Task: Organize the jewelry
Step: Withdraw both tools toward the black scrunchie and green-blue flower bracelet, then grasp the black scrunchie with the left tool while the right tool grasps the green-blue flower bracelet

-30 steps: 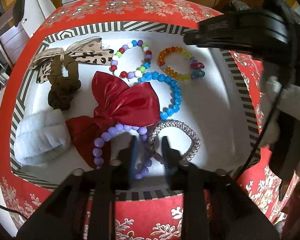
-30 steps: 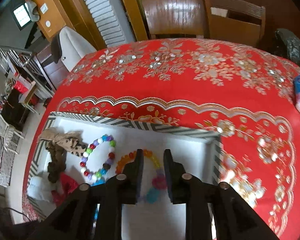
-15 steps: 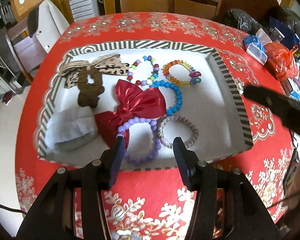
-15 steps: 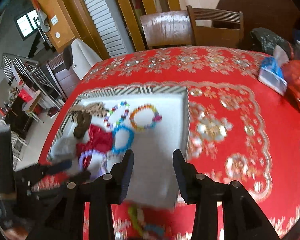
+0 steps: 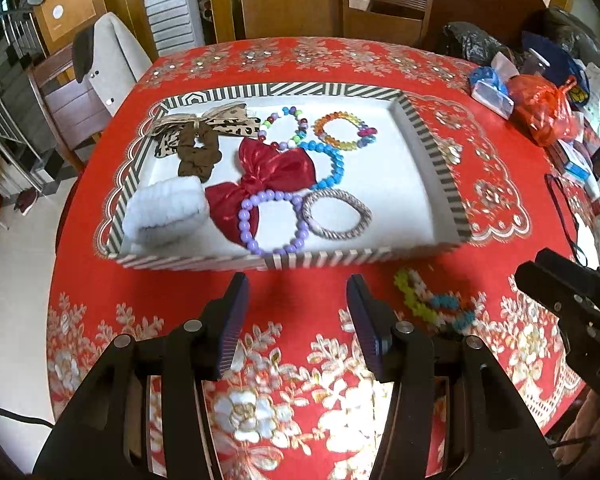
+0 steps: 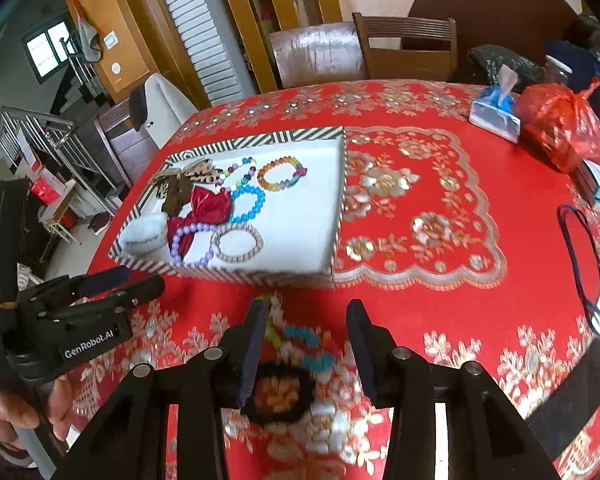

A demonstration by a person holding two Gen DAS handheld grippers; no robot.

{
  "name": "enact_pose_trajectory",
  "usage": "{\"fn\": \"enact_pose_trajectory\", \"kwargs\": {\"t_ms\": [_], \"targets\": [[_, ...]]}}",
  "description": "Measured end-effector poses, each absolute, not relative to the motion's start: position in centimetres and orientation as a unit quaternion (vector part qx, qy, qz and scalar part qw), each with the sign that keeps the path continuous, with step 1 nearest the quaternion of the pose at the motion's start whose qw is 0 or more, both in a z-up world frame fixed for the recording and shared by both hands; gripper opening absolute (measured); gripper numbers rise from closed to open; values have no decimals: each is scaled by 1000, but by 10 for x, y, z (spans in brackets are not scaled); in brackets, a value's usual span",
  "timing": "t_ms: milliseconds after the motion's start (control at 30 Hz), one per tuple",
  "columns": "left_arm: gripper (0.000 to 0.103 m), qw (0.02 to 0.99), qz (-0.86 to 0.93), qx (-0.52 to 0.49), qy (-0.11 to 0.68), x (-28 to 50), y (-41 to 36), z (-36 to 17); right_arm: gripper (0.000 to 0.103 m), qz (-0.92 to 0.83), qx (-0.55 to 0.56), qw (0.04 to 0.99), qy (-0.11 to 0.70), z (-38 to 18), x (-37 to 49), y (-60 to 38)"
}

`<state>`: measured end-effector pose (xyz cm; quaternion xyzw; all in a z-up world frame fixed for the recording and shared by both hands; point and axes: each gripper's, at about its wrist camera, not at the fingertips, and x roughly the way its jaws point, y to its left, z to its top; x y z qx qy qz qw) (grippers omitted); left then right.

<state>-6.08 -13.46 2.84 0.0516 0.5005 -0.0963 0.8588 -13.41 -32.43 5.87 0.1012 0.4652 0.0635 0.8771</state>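
Note:
A striped-rim tray [image 5: 340, 258] [image 6: 260, 276] on the red tablecloth holds a purple bead bracelet [image 5: 274, 222], a silver bracelet [image 5: 336, 214], a red bow [image 5: 276, 172], a blue bracelet [image 5: 332, 160], an orange bracelet [image 5: 344, 128], scrunchies and a white fluffy band [image 5: 166, 210]. My left gripper [image 5: 296, 308] [image 6: 100, 292] hovers open before the tray's near rim, nothing between its fingers. My right gripper [image 6: 308, 336] [image 5: 560, 292] is open above a blurred multicolour bead bracelet [image 6: 300, 336] [image 5: 432, 304] and a dark ring-shaped piece [image 6: 280, 392] lying on the cloth.
A red plastic bag [image 5: 544, 108], a tissue pack [image 5: 490, 88] and boxes crowd the table's right side. A dark strap [image 6: 572, 392] and a blue cord [image 6: 580, 248] lie at the right. Wooden chairs [image 5: 380, 12] stand behind the table.
Both grippers have drawn back out of the tray to the cloth in front of it, and both jaws have widened. The purple bracelet stays in the tray.

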Motion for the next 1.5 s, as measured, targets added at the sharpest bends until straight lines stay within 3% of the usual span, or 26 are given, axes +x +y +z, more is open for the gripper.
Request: {"fn": "enact_pose_trajectory", "kwargs": {"t_ms": [1000, 1167, 1500], "targets": [[50, 838, -127, 33, 529, -123, -129, 19, 40, 46, 117, 857, 500, 28, -195, -338], [55, 823, -153, 30, 545, -123, -143, 10, 40, 42, 121, 853, 506, 23, -200, -342], [56, 798, -184, 58, 572, -115, -190, -22, 40, 26, 136, 850, 508, 21, -196, -360]]}}
